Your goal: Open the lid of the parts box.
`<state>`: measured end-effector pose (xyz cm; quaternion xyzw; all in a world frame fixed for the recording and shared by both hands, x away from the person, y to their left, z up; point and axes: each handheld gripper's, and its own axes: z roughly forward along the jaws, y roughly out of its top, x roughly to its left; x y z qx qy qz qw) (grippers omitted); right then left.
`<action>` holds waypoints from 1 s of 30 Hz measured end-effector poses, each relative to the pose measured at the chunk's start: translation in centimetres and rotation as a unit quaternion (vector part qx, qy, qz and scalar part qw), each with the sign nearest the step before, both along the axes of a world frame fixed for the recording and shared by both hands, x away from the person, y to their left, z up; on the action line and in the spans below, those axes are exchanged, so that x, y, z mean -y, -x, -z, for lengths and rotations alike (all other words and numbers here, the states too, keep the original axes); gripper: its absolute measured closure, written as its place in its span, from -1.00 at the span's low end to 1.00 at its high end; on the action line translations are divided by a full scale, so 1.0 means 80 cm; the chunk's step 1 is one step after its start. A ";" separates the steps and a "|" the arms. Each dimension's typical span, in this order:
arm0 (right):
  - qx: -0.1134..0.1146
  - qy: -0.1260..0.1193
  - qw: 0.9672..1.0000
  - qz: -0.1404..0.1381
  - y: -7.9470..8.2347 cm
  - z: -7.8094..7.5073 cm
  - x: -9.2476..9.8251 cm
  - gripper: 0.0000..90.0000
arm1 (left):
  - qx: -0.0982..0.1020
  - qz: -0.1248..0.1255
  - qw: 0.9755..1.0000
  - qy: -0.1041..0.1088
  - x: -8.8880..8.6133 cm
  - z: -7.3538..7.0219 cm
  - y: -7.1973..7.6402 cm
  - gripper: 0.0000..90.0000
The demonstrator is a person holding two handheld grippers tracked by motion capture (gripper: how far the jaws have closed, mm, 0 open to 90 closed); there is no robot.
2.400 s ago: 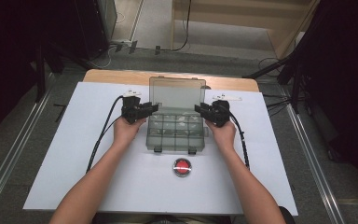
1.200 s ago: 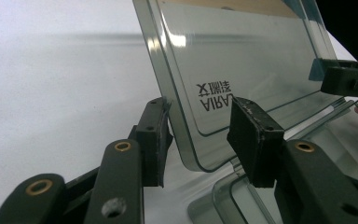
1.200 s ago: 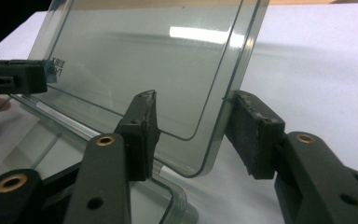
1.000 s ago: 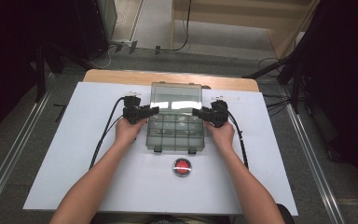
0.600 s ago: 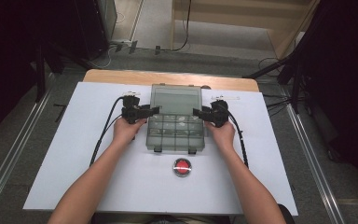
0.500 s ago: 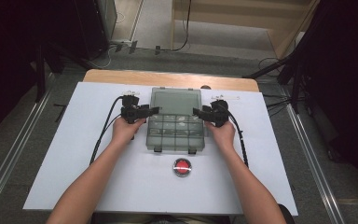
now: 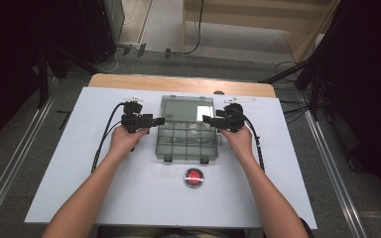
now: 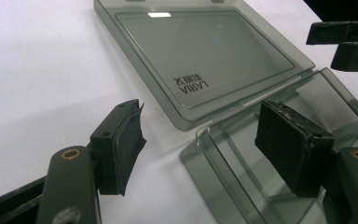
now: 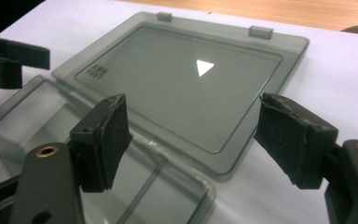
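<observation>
- The person's left hand point(image 7: 123, 140) holds the left gripper point(image 7: 155, 120) just off the left side of a clear grey compartment box point(image 7: 186, 140), jaws pointing right toward it.
- In the left gripper view the left gripper's point(image 8: 200, 140) jaws stand wide apart with nothing between the pads point(image 8: 121, 140); white table surface and a corner of the box show in the gap.
- Ahead of those jaws lies the box's lid point(image 8: 200, 56), folded back flat on the table past the hinge, a small printed label near its closer edge.
- The box sits between the two tools on the white tabletop point(image 7: 79, 163), its tray divided into small compartments; what they hold is too small to tell.
- Nearer the person than the box, a round red button point(image 7: 194, 177) rests on the table, well apart from both tools.
- The right hand point(image 7: 238, 141) holds the right gripper point(image 7: 209, 119) at the box's right side, jaws pointing left.
- In the right gripper view the right gripper's point(image 9: 193, 140) jaws are also spread wide and empty, straddling the seam where lid point(image 9: 186, 84) meets tray.
- A black cable point(image 7: 258, 148) trails back from the right tool along the forearm.
</observation>
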<state>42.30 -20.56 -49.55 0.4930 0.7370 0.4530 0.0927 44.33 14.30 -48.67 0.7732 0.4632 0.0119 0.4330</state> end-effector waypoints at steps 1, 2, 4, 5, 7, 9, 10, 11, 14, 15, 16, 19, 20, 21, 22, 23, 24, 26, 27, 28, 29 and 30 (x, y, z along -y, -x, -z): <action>-0.002 0.000 1.000 -0.003 0.001 -0.001 0.000 -0.41 | 0.001 0.004 1.000 -0.001 -0.001 -0.002 0.001 -0.31; -0.004 -0.001 1.000 -0.009 0.002 -0.003 0.000 -0.41 | 0.002 0.006 1.000 -0.001 -0.002 -0.003 0.003 -0.31; -0.012 -0.005 1.000 -0.018 0.006 -0.007 -0.001 -0.41 | 0.001 0.012 1.000 0.003 -0.005 -0.007 0.006 -0.31; -0.012 -0.002 1.000 -0.025 0.008 -0.008 -0.002 -0.41 | 0.001 0.013 1.000 0.007 -0.007 -0.010 0.007 -0.31; -0.016 0.000 0.999 -0.033 0.012 -0.012 -0.003 -0.42 | 0.001 0.013 1.000 0.014 -0.009 -0.014 0.010 -0.31; -0.016 -0.001 0.999 -0.038 0.015 -0.015 -0.004 -0.42 | -0.002 0.019 1.000 0.017 -0.010 -0.017 0.013 -0.31; -0.017 -0.003 0.999 -0.038 0.017 -0.017 -0.004 -0.42 | -0.003 0.022 1.000 0.015 -0.010 -0.019 0.015 -0.31; -0.017 -0.004 0.999 -0.041 0.019 -0.018 -0.004 -0.41 | -0.002 0.026 1.000 0.014 -0.010 -0.021 0.017 -0.31; -0.016 -0.006 0.999 -0.047 0.026 -0.024 -0.005 -0.41 | 0.001 0.034 0.999 0.010 -0.011 -0.026 0.023 -0.31; -0.016 -0.006 0.999 -0.051 0.028 -0.026 -0.004 -0.41 | -0.001 0.035 0.999 0.013 -0.011 -0.027 0.024 -0.31; -0.017 -0.006 0.998 -0.056 0.031 -0.027 -0.004 -0.41 | -0.003 0.038 0.999 0.012 -0.012 -0.028 0.027 -0.31; -0.015 -0.003 0.998 -0.065 0.039 -0.031 -0.005 -0.41 | -0.006 0.042 0.999 0.009 -0.014 -0.029 0.032 -0.31; -0.014 -0.002 0.998 -0.067 0.040 -0.032 -0.006 -0.41 | -0.006 0.044 0.999 0.007 -0.015 -0.030 0.033 -0.31; -0.015 -0.003 0.998 -0.068 0.042 -0.033 -0.007 -0.41 | -0.005 0.045 0.999 0.006 -0.016 -0.031 0.035 -0.31; -0.014 -0.004 0.997 -0.071 0.043 -0.034 -0.007 -0.41 | -0.004 0.045 0.999 0.006 -0.017 -0.032 0.037 -0.31; -0.013 -0.002 0.997 -0.072 0.045 -0.035 -0.008 -0.41 | -0.004 0.046 0.999 0.009 -0.018 -0.032 0.038 -0.31; -0.013 -0.002 0.997 -0.075 0.046 -0.035 -0.009 -0.41 | -0.006 0.044 0.999 0.012 -0.019 -0.032 0.040 -0.31; -0.013 -0.002 0.997 -0.078 0.049 -0.036 -0.010 -0.41 | -0.006 0.049 0.999 0.009 -0.021 -0.033 0.044 -0.31; -0.015 -0.003 0.997 -0.081 0.051 -0.037 -0.011 -0.41 | -0.008 0.052 0.999 0.007 -0.021 -0.034 0.046 -0.31; -0.015 -0.002 0.996 -0.083 0.053 -0.037 -0.012 -0.41 | -0.008 0.054 0.998 0.005 -0.022 -0.036 0.048 -0.31; -0.017 -0.003 0.996 -0.085 0.055 -0.037 -0.013 -0.41 | -0.008 0.055 0.998 0.004 -0.022 -0.037 0.050 -0.31; -0.018 -0.004 0.996 -0.088 0.057 -0.037 -0.013 -0.41 | -0.008 0.058 0.998 0.006 -0.023 -0.038 0.051 -0.31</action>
